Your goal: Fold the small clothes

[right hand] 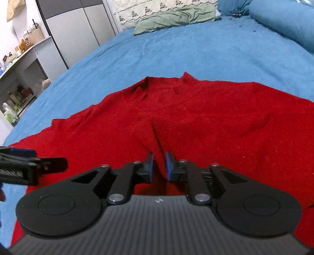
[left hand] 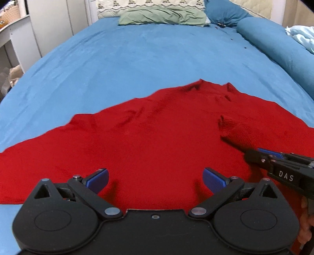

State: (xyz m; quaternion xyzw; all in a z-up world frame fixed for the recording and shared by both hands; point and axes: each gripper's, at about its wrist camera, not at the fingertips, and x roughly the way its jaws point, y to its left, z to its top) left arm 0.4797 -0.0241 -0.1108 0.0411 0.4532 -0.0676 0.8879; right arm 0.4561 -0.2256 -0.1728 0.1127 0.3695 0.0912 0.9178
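While the red sweater (right hand: 196, 121) lies spread across the lower half of the frame on the blue bed (right hand: 176, 55), the right gripper (right hand: 159, 166) pinches a raised ridge of knit. The left gripper (left hand: 155, 179) hovers wide apart and empty. That thin pinch could slip free, dragging wrinkles through the fold.

Sweater (left hand: 149, 137) spread on the bed (left hand: 137, 58).
Pillow (left hand: 162, 17) lies behind it at the head, bolster (left hand: 274, 43) along the right.
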